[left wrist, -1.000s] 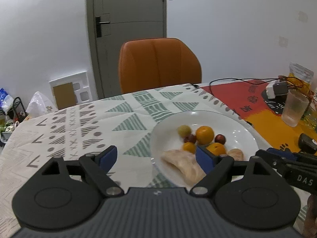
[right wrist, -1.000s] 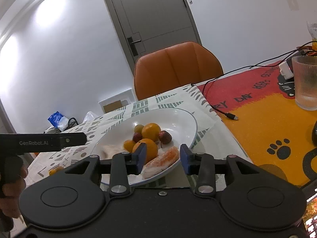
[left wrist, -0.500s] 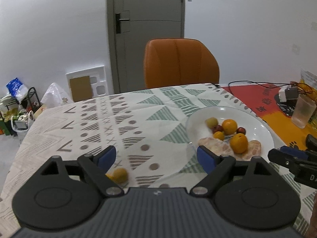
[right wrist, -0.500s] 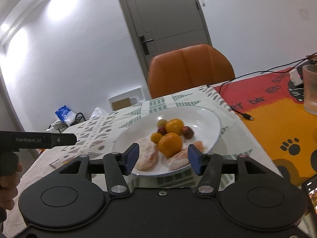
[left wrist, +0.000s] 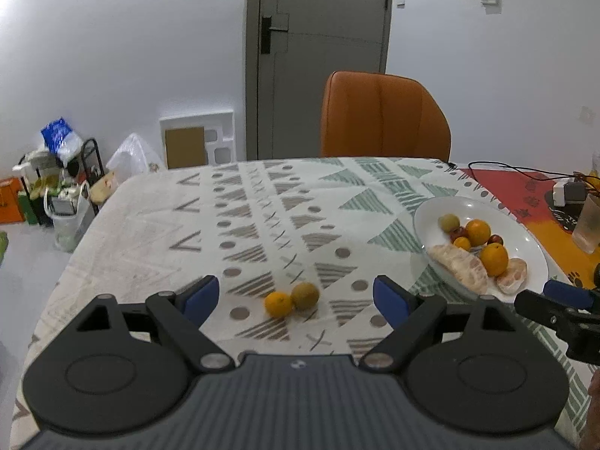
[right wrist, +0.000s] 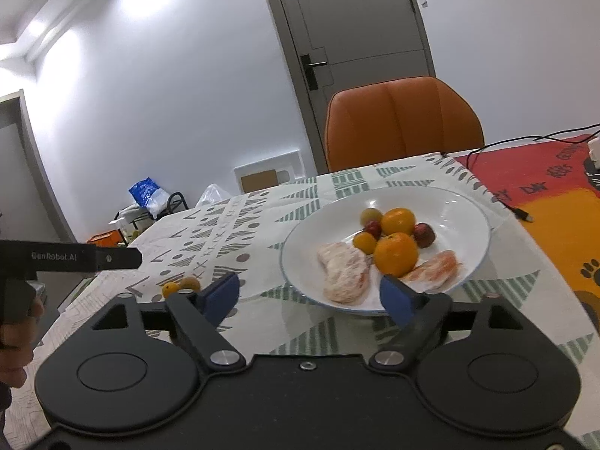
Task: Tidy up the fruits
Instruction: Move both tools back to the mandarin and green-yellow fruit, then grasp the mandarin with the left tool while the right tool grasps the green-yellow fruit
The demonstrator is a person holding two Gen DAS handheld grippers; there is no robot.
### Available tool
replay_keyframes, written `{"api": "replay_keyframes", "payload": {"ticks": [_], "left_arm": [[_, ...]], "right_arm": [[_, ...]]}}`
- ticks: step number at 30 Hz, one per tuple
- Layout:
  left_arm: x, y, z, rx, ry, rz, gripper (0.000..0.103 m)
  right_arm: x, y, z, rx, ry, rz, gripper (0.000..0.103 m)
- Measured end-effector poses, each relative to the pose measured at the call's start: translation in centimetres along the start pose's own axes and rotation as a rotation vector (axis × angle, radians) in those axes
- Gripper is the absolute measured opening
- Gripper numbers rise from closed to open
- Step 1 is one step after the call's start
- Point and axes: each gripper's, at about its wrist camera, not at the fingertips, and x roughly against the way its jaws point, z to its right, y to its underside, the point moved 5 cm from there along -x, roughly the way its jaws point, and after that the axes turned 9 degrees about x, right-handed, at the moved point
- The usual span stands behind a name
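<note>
- Left gripper (left wrist: 296, 296): jaws wide, empty, framing a small orange (left wrist: 278, 304) and a brownish-green fruit (left wrist: 305, 295) that touch side by side on the tablecloth (left wrist: 262, 206), lower centre.
- Right gripper (right wrist: 311, 296): jaws have just been opening, nothing between them.
- White plate (right wrist: 465, 210), centre-right: two peeled segments (right wrist: 343, 272) lying long axis toward upper left, with round fruits (right wrist: 395, 255) beside them.

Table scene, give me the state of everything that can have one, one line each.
Left tool: open, empty, over two loose fruits.
Right tool: jaws have just been opening, now open, nothing between them.
White round plate: holding fruit, upright.
Small orange citrus on the cloth: off the plate, touching the brownish-green round fruit.
Grey door: closed.
Orange padded chair: unoccupied.
</note>
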Motion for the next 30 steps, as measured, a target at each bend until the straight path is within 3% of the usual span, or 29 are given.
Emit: {"api": "replay_keyframes", "payload": {"ticks": [3,7,9,14,17,23,30], "left_arm": [[-0.2,0.2,-0.8,0.017,-0.001,0.002,0.088],[-1.1,0.9,-1.7,0.056,0.021,-0.041,0.084],[-1.6,1.1,-2.2,0.072,0.025,-0.043,0.081],[-2.8,1.5,-3.3,0.093,0.045,-0.071,0.06],[-3.6,1.5,-3.9,0.106,0.056,-0.075,0.056],[-5.2,1.6,-4.5,0.13,0.08,-0.099,0.043],[-6.7,1.7,-4.8,0.149,0.104,-0.11,0.04]], "right_arm": [[-0.2,-0.1,-0.8,0.006,-0.009,0.006,0.094],[-0.6,0.1,-1.8,0.018,-0.021,-0.013,0.095],[-1.0,0.2,-2.4,0.034,-0.024,-0.021,0.095],[-2.2,0.5,-3.5,0.036,-0.025,-0.049,0.095],[-3.0,0.8,-4.0,0.038,-0.03,-0.064,0.094],[-4.9,1.2,-4.7,0.008,-0.066,-0.114,0.082],[-6.9,1.4,-5.9,0.034,-0.075,-0.152,0.075]]}}
